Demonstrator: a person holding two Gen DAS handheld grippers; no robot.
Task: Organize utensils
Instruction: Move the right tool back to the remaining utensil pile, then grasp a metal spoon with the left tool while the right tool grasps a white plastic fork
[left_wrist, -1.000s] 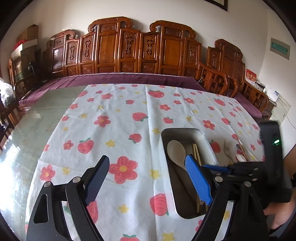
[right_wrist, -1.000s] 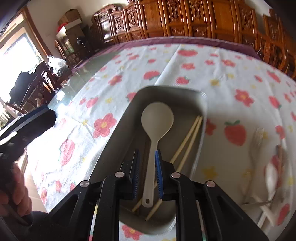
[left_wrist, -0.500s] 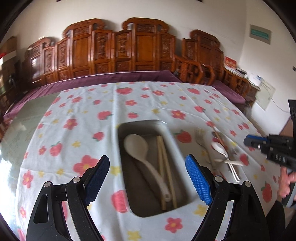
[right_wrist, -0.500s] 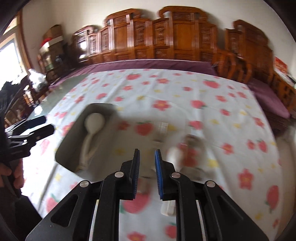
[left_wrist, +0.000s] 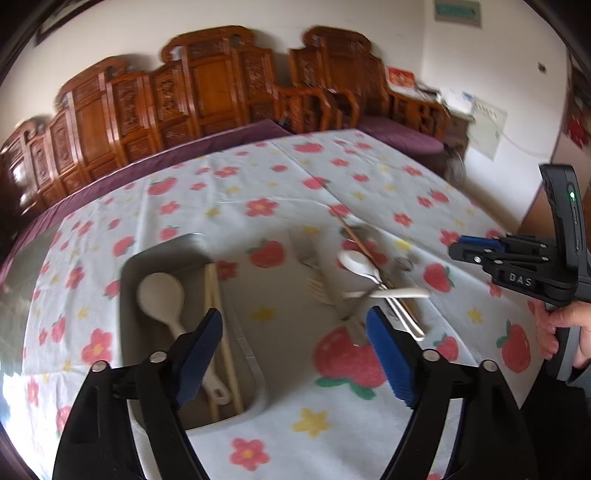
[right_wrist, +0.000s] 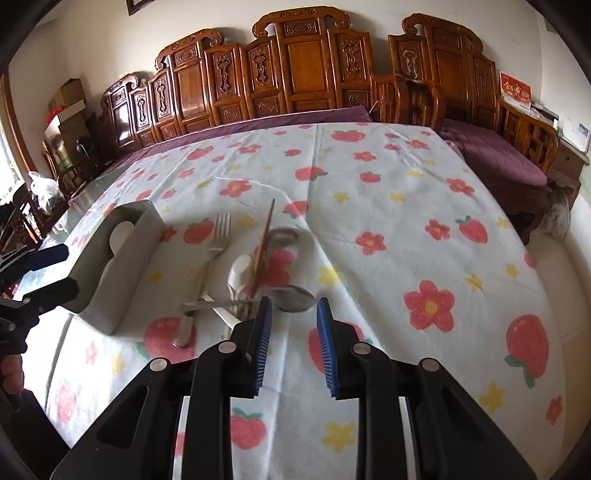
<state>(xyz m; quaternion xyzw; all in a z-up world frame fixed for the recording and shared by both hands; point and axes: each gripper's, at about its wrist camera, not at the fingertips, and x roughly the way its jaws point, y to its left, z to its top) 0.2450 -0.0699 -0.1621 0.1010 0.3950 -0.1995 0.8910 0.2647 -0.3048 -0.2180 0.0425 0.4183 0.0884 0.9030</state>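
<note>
Well, both claws spread, empty: left claw (left_wrist: 293, 347) w/ tray (left_wrist: 258, 373) edge, right claw (right_wrist: 293, 343) nr utensils (right_wrist: 236, 284).

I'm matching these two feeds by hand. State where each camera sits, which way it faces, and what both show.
Left wrist: on the left gripper, jaws open and empty, having just narrowed; looks down at the grey rectangular tray; the right gripper and a hand show.
Right wrist: on the right gripper, jaws open, just widened; faces the loose utensil pile.
Shared: tray, pile, strawberry-print tablecloth.
</note>
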